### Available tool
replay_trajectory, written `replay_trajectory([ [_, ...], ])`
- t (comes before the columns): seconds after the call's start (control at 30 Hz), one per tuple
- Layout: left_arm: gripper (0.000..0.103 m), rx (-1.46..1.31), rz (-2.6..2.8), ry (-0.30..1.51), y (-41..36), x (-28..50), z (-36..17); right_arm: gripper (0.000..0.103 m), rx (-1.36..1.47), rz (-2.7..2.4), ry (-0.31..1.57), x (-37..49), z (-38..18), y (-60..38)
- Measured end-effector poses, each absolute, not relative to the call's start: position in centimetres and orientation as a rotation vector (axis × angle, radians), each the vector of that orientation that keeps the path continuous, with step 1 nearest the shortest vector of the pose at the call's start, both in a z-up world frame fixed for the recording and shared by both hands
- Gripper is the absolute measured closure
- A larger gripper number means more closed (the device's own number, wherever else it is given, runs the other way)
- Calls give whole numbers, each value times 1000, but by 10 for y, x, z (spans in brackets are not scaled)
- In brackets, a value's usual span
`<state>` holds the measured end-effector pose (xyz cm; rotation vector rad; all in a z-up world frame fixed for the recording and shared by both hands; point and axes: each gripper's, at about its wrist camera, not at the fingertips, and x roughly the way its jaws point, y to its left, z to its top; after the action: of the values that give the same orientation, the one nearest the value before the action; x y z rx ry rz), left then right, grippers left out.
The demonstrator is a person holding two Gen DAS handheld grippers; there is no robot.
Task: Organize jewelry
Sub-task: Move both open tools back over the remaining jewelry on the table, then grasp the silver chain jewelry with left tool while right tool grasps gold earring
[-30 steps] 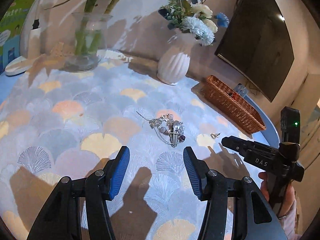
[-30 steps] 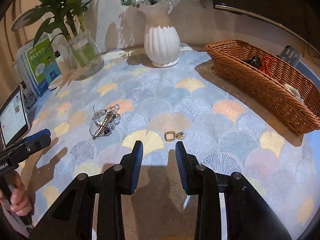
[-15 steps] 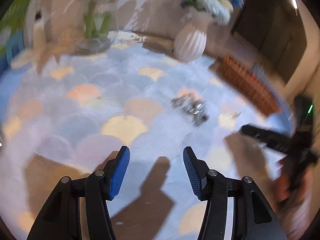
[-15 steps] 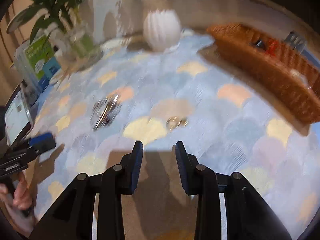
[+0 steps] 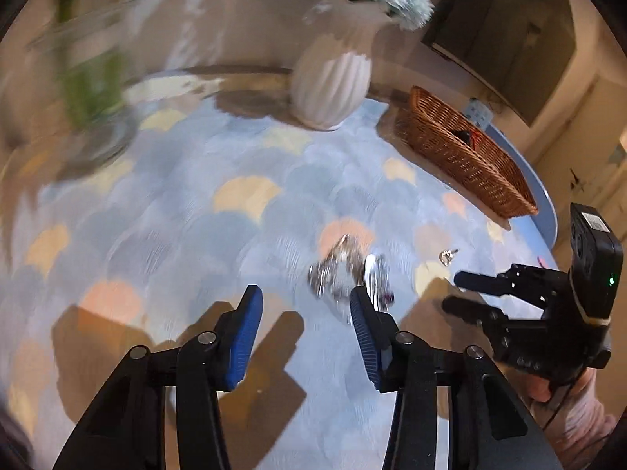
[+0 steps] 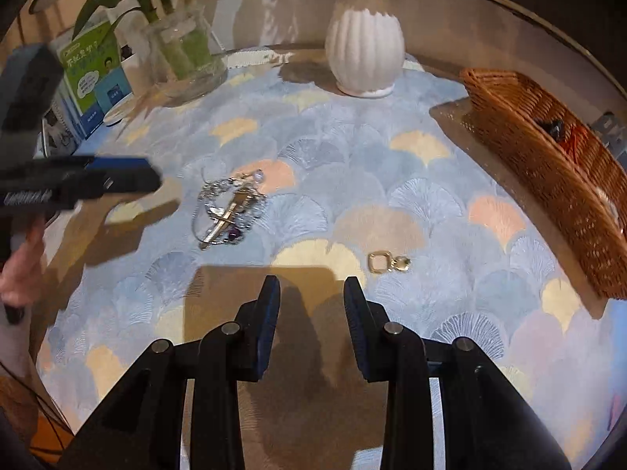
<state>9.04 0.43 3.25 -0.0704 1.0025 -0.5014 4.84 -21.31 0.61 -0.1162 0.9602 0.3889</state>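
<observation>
I am reading little print here: the green and blue booklet [image 6: 94, 74] at the table's far left is carrying pale lettering that is not resolving for me, and the white mark on the side of the left gripper [image 6: 117, 178], seen from the right wrist, is too smeared to read. In the left wrist view a label on top of the right unit's camera block is showing, also unreadable, beside a green light.

The left view is blurring badly. I am seeing the left gripper [image 5: 301, 319] with its blue pads standing wide apart and gripping nothing; the silver tangle [image 5: 348, 274] is lying on the cloth [image 5: 196, 235] just ahead of the right-hand pad. The right gripper [image 5: 454, 291] is hanging to the right of it, fingers apart.

The right view is sharper. The right gripper [image 6: 311, 321] is holding its fingers moderately apart, empty. The silver tangle [image 6: 229, 211] is showing a cross-shaped piece and a purple stone. The gold earring [image 6: 388, 262] is lying just ahead and right of the fingers, well apart from the tangle; from the left it is only a glint [image 5: 448, 255].

The basket [image 6: 548, 172] is sitting at the right edge with dark and red pieces inside. The white vase [image 6: 364, 55] and glass vase [image 6: 184, 55] are standing at the back, well clear of the jewelry.
</observation>
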Motion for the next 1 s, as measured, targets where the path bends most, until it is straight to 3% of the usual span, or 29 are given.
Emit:
replay_trajectory([
  [0.1,66,-56,-558,1035,-8,110,22,67,-62,406,956,51,2,-223],
  [0.33,68,-45,-600,1052,-18,123,8,67,67,447,939,57,2,-240],
  [0.57,71,238,-441,984,-57,107,7,67,92,465,939,57,2,-241],
  [0.67,94,322,-423,944,-75,98,6,67,98,462,932,55,3,-242],
  [0.73,94,326,-410,939,-76,97,7,67,111,459,927,55,3,-244],
  [1.0,94,-109,-680,831,-20,94,49,67,181,412,856,54,11,-264],
])
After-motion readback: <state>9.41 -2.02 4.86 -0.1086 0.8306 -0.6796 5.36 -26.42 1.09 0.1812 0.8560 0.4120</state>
